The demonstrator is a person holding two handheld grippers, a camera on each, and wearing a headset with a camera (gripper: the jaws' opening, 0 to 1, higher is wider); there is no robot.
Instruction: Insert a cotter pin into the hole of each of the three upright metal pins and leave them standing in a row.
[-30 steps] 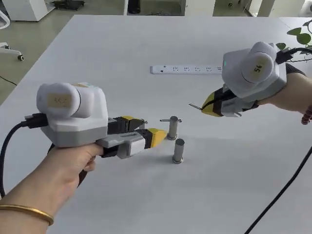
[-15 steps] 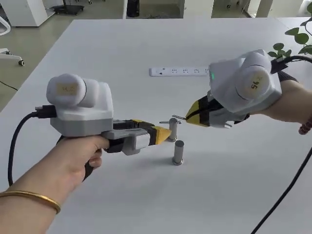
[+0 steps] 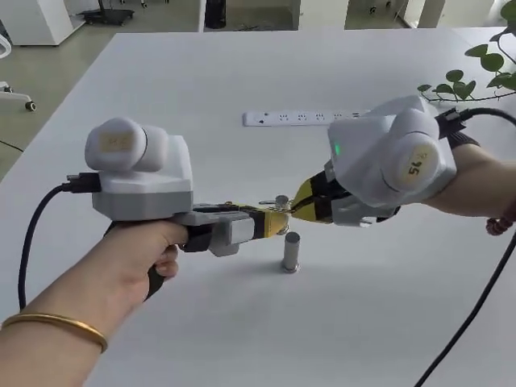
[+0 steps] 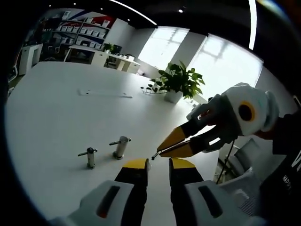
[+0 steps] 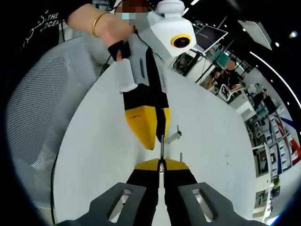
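Two upright metal pins stand close together on the white table (image 3: 201, 97). In the left gripper view both pins (image 4: 89, 157) (image 4: 121, 147) carry a cotter pin crosswise near the top. In the head view the near pin (image 3: 290, 251) stands free. The far pin (image 3: 281, 201) is half hidden behind the gripper tips. My right gripper (image 3: 297, 211) (image 5: 161, 165) is shut on a thin cotter pin (image 5: 161, 148) that points at my left gripper (image 3: 272, 222). The left gripper (image 4: 159, 165) has its jaws a little apart, with nothing between them.
A white power strip (image 3: 298, 118) lies further back on the table. A potted plant (image 3: 476, 76) stands at the far right corner. Black cables (image 3: 468, 322) trail from both grippers. People sit at desks (image 5: 225, 75) beyond the table.
The right gripper has come left and down with the cotter pin, and the left gripper has moved right. Their yellow tips now nearly meet beside the far pin.
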